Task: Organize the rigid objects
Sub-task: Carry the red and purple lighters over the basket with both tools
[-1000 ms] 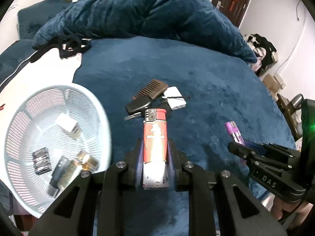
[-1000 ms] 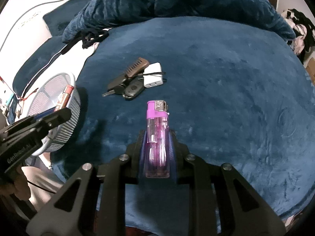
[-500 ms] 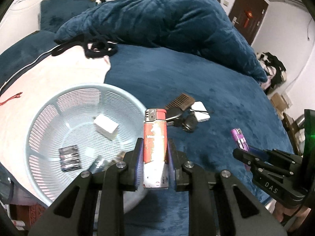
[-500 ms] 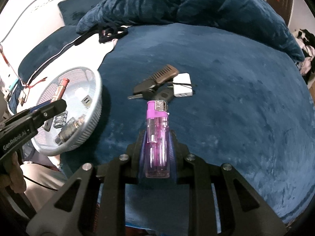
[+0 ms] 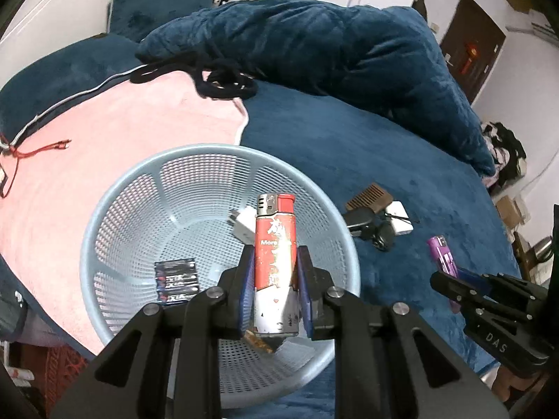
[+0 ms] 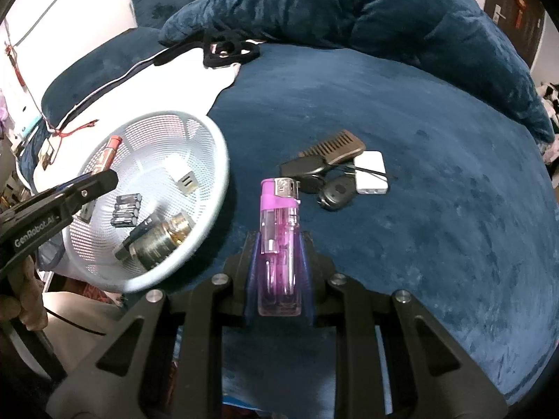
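Note:
My left gripper (image 5: pixel 274 269) is shut on a red and white lighter (image 5: pixel 275 244) and hangs over the pale blue mesh basket (image 5: pixel 115 216). Inside the basket lie a pack of batteries (image 5: pixel 176 279) and a white plug adapter (image 5: pixel 244 223). My right gripper (image 6: pixel 279 244) is shut on a clear purple lighter (image 6: pixel 279 237), above the blue blanket just right of the basket (image 6: pixel 209 160). In the right wrist view the basket also holds a dark bottle with a gold cap (image 6: pixel 157 241). On the blanket lie a brown comb (image 6: pixel 335 146), a car key (image 6: pixel 335 192) and a white charger (image 6: pixel 370 173).
A heaped blue duvet (image 5: pixel 332 45) lies behind. A pink sheet (image 5: pixel 122 132) spreads to the basket's left, with a black strap (image 5: pixel 223 82) and a red cord (image 5: pixel 42 148) on it. A person's hand (image 6: pixel 21 300) grips the left tool's handle.
The left gripper has carried the red lighter leftward from the blanket to above the basket. The right gripper with the purple lighter has also moved left, closer to the basket.

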A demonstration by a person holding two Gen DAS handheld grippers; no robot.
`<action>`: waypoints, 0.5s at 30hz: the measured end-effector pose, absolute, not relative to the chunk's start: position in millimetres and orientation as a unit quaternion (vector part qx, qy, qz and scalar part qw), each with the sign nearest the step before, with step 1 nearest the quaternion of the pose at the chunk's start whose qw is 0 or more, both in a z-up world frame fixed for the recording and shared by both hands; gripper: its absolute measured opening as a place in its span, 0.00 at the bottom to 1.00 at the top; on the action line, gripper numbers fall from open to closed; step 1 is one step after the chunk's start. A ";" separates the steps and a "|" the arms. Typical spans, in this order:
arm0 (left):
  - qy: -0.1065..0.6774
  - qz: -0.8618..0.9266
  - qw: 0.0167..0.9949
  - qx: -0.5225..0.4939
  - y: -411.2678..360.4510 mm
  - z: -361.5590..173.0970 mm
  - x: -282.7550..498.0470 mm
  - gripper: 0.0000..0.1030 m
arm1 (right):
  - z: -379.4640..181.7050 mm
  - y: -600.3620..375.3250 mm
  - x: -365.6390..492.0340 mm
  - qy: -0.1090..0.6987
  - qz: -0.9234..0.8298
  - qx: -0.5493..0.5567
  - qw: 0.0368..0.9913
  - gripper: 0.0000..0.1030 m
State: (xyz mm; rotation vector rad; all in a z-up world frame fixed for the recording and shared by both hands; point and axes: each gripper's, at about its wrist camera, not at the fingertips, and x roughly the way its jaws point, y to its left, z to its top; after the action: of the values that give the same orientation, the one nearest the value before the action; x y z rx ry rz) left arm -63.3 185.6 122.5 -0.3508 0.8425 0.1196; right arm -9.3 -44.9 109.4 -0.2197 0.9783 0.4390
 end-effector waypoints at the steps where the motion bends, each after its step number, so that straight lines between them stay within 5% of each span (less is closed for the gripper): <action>1: 0.406 0.061 0.895 -0.171 189.6 121.3 -64.3 0.21 | 109.3 -41.0 -9.5 0.465 0.211 -0.107 0.853 0.22; 15: 0.408 0.090 0.889 -0.187 225.4 107.4 -71.0 0.21 | 107.7 9.0 -11.8 0.468 0.243 -0.124 0.840 0.22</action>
State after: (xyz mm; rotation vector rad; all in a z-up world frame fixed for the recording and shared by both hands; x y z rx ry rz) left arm -71.0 225.4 107.4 -0.3886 0.8470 0.1869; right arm -11.8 9.0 107.7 -0.2619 0.9903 0.5141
